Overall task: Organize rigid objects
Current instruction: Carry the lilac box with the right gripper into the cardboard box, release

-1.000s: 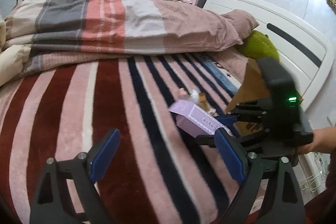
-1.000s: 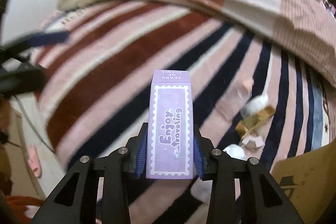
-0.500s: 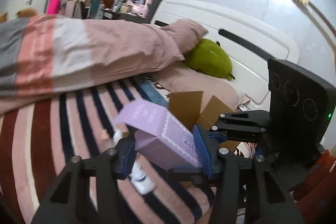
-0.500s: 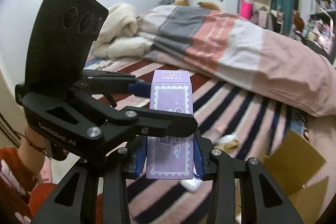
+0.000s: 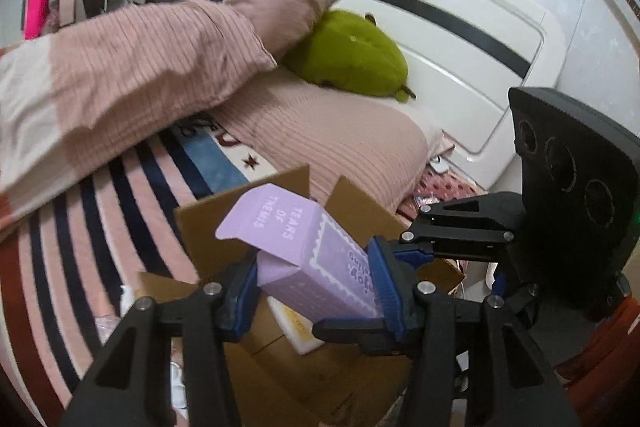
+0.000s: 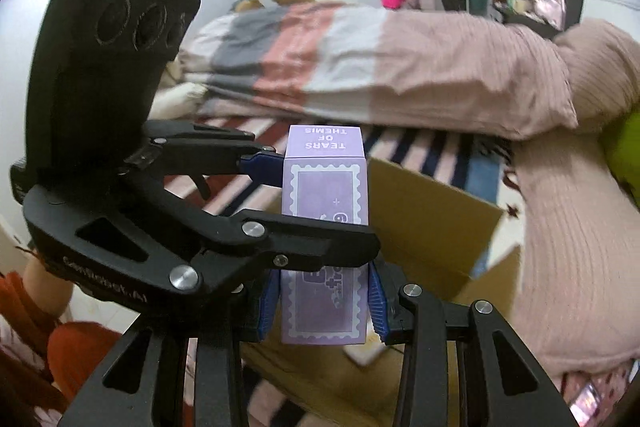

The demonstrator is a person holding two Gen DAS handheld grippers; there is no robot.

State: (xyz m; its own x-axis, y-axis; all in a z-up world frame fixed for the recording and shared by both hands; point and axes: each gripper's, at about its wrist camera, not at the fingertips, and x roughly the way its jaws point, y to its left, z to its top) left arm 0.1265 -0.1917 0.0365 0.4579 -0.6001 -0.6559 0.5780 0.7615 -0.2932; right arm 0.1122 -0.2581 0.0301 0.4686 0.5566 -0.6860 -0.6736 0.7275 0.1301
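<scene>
You now have both grippers on the purple box (image 5: pixel 320 267), where a second ago only your right gripper (image 6: pixel 324 301) had it. The right jaws are clenched on its lower sides. Your left gripper (image 5: pixel 316 291) has come in from the side, and its jaws now grip the box nearer the open top flap. The box hangs in the air between the two sets of jaws, above the open cardboard box (image 5: pixel 352 367) on the bed (image 5: pixel 100 227), which already has a white item (image 5: pixel 296 331) inside. That looks like a handover or a steadying hold. Next, one gripper probably has to let go before the box goes down.
</scene>
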